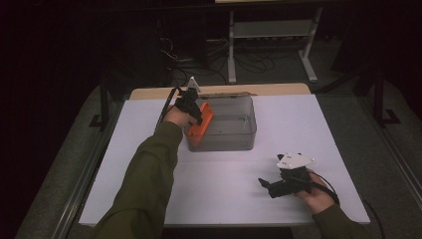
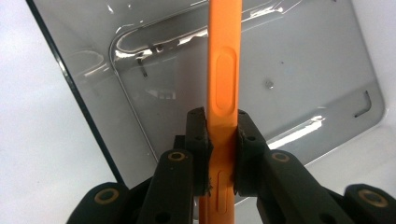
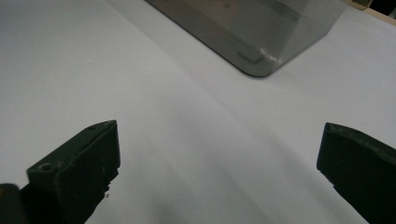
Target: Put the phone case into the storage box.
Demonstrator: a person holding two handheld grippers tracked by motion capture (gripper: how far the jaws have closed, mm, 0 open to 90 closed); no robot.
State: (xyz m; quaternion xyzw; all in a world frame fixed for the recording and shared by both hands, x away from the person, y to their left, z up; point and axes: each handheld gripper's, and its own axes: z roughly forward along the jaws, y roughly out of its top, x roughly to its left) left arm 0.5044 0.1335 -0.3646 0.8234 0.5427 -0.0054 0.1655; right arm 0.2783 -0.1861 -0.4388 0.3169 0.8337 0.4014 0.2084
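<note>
Two grippers are at work on a white table (image 1: 229,199). No words, brand marks or labels can be read on anything here.

The left gripper (image 1: 191,105) is up at the left end of a see-through grey box (image 1: 234,142). Its jaws are squeezed tight on a flat orange lid (image 1: 200,124). In the left gripper view the orange lid (image 2: 224,93) stands edge-on, right in the middle between the two black jaws, and both pads press on its sides. The lid runs straight up and away from the jaws, over the inside of the box (image 2: 303,70). A long oval dent shows on the lid's thin edge, just past the jaw tips. In the high view the lid leans at a slant at the left end of the box, with its lower corner near the box's front left corner.

The right gripper (image 1: 271,185) rests low over the table near the front right, well apart from the box. Its jaws stand wide open and hold nothing. In the right gripper view the jaws sit far to each side, with bare white table (image 3: 201,154) between them. One rounded corner of the box (image 3: 261,56) shows farther off, beyond the jaws.

A person's green sleeve (image 1: 144,184) reaches in toward the left gripper.
</note>
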